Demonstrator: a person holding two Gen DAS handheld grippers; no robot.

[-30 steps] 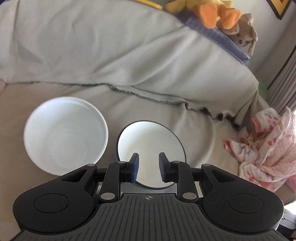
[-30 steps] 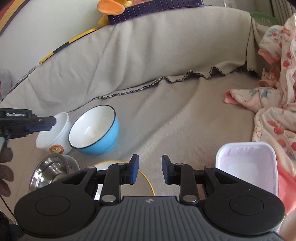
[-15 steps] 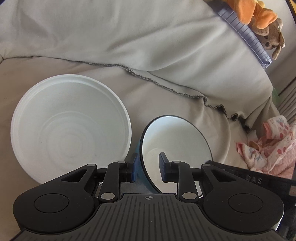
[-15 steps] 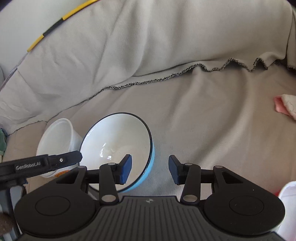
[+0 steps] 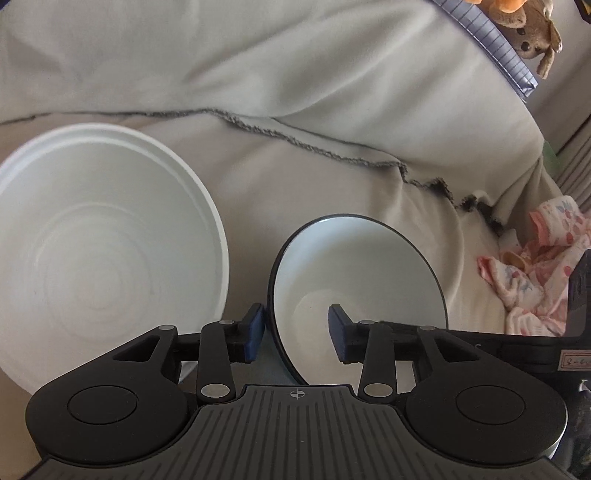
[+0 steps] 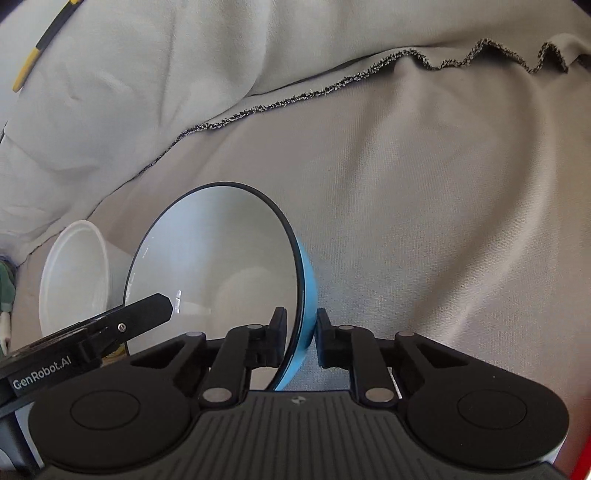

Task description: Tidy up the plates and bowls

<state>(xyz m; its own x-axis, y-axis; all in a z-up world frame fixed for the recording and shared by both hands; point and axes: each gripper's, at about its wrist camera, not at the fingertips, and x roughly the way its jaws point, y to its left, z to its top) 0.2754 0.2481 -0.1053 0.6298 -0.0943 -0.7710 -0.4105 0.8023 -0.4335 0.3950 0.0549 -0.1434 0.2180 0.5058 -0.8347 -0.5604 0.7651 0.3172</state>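
A blue bowl (image 6: 221, 258) with a white inside and black rim sits on the beige sofa cover; it also shows in the left wrist view (image 5: 362, 273). My right gripper (image 6: 301, 339) is shut on its right rim, one finger inside and one outside. My left gripper (image 5: 297, 336) is open and straddles the bowl's left rim, its right finger inside the bowl. A white plastic bowl (image 5: 99, 251) stands just left of the blue one; it also shows in the right wrist view (image 6: 74, 273).
The draped sofa back (image 5: 258, 74) rises behind the bowls. Pink patterned cloth (image 5: 535, 266) lies to the right. A plush toy (image 5: 532, 33) sits on top of the sofa back.
My right gripper moved forward and closed on the blue bowl's right rim. My left gripper opened wider and moved in so its fingers straddle the left rim.
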